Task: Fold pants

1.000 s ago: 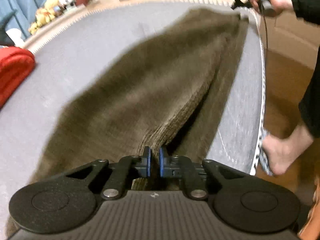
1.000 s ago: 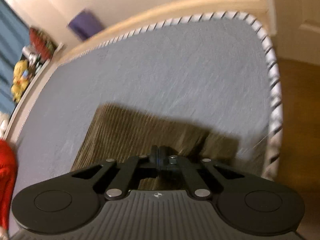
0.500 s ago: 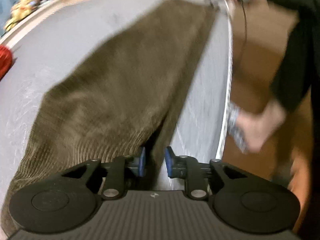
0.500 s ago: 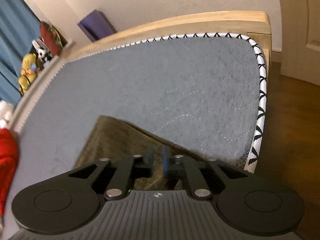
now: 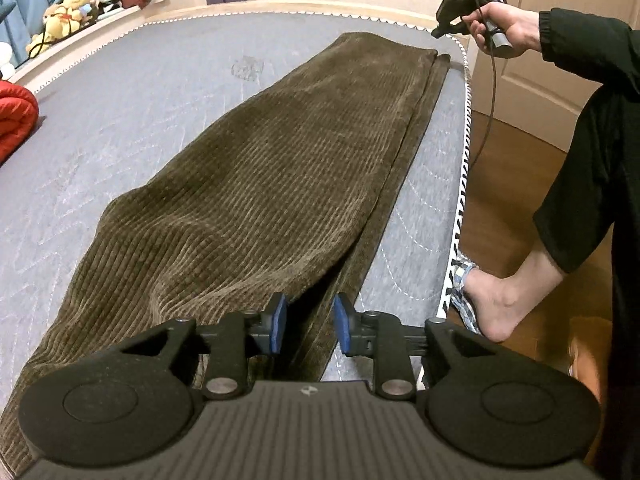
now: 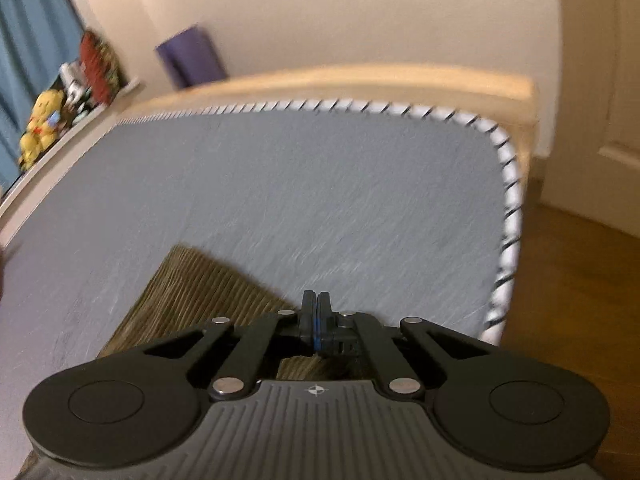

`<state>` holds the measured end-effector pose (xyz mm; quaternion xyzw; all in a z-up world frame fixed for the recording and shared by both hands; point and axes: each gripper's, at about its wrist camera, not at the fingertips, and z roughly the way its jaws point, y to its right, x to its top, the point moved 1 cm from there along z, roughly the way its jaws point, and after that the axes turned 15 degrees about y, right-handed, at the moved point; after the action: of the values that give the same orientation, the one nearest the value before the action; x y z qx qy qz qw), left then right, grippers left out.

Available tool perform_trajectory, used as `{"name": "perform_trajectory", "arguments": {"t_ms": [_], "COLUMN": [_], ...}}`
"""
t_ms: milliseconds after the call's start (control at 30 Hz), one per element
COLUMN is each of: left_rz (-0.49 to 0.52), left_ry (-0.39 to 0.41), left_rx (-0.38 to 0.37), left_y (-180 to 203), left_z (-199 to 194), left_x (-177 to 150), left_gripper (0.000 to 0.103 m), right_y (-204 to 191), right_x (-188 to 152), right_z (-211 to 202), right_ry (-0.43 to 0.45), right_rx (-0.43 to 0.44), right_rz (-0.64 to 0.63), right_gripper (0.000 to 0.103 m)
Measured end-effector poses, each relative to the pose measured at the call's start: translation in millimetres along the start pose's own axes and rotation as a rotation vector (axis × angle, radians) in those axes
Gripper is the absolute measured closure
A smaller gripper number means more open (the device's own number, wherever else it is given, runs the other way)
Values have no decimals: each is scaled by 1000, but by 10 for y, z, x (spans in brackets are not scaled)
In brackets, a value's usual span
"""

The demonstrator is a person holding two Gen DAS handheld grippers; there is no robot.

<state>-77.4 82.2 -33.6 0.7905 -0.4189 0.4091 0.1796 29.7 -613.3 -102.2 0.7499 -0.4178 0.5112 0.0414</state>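
Both tools have let go of the pants (image 5: 256, 184) since a second ago: then each was pinched on an end of the cloth, and now the brown corduroy lies flat along the bed (image 5: 120, 92), near its right-hand edge, folded lengthwise with one leg on top of the other and a strip of the lower leg showing along the side. Left tool (image 5: 307, 322): its blue pads have just been opening and now stand partly apart above the near end of the pants, with nothing pressed between them. Right tool (image 6: 316, 320): it opened and has closed again, pads together on nothing, lifted just above the far corner of the pants (image 6: 192, 296); in the left view it shows held in a hand (image 5: 500, 30) over the bed's corner. A red quilt (image 5: 14, 120) lies at the bed's left edge. Stuffed toys (image 5: 68, 12) sit on a ledge beyond. A bare foot (image 5: 504, 300) stands on the wooden floor (image 5: 516, 160).
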Motion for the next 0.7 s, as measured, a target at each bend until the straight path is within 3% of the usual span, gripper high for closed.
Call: {"name": "perform_trajectory", "arguments": {"t_ms": [67,133,233,267,467,600,700], "left_rz": [10,10,6,5,24,39,42], "left_ry": [8,13,15,15,0,-9,-7], "left_rx": [11,16,29,32,43,48,50], "left_y": [9,6,-17,-20,-9,-1,-8], "left_z": [-23,-43,-57,-54,15,52,61], "left_x": [5,7,13,13,-18,-43,-46], "left_gripper": [55,55,55,55,53,49,47], "right_y": [91,145,110,93,11,30,70], "right_x": [8,-23,-55,-72,-176,-149,-95], "right_z": [29,78,82,97,179,144,80], "right_ry": [-43,-101,-117,-123,-145,-139,-137], "right_rx": [8,54,75,80,99,58,6], "right_rz": [50,100,83,70,41,48,82], "right_gripper": [101,97,70,67,64,72,68]}}
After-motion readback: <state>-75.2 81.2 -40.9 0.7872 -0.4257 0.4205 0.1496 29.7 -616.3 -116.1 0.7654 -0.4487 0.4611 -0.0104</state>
